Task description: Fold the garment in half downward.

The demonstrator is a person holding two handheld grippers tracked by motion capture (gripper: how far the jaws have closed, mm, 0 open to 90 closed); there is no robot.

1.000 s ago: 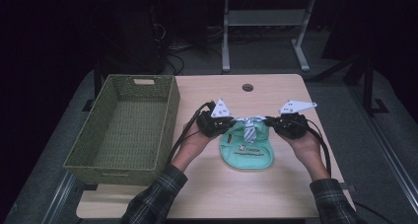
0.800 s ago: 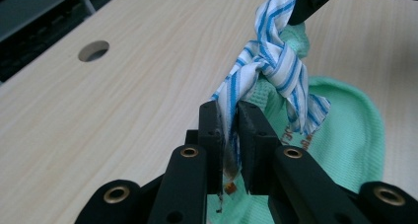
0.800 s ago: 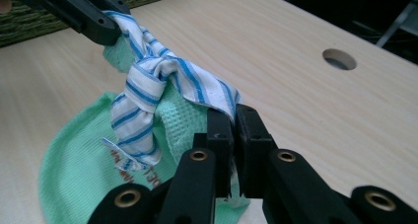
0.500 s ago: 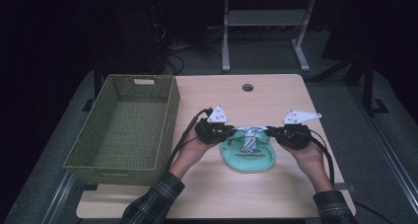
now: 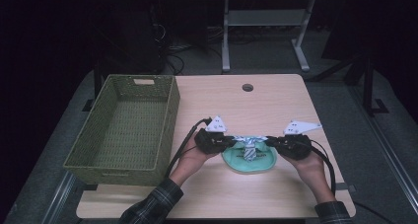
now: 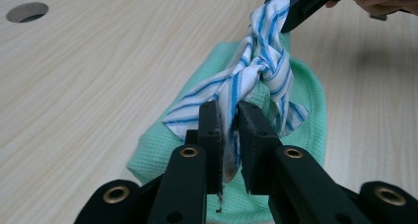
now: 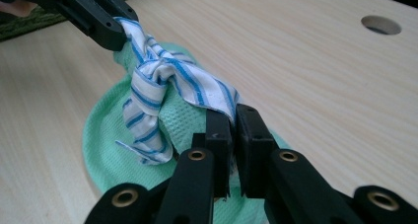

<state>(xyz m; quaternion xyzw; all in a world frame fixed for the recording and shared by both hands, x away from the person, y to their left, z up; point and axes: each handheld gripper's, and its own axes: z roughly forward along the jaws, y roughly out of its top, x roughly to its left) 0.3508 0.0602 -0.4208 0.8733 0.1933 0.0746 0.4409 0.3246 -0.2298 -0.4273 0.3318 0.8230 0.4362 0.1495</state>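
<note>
Striped cloth (image 5: 248, 146), white with blue lines, sits knotted at the lower centre of the high view, stretched between our two grippers just above a folded green cloth (image 5: 248, 163) on the desk (image 5: 276, 105). We hold the left gripper (image 5: 227, 142) on one tail of the knot and the right gripper (image 5: 270, 142) on the other; in each gripper view the black jaws stand narrow, pinched on a strip of the striped fabric with the pads pressing it flat.

In the left gripper view the knot (image 6: 266, 68) rises at upper centre, with the right gripper's jaws clamping the far tail in the upper right corner. In the right gripper view the same knot (image 7: 160, 73) sits left of centre, and the left gripper bites the far tail at upper left. One loose end hangs down onto the green cloth, touching it.

By our reading, the tying is largely done: the tails are crossed and a knot is formed, though it looks bulky and not fully cinched. What seems left is a firm pull outward to tighten it, then a release. A woven green basket (image 5: 125, 125) stands at the left of the high view, apart from the cloths, and may be where the bundle goes.
</note>
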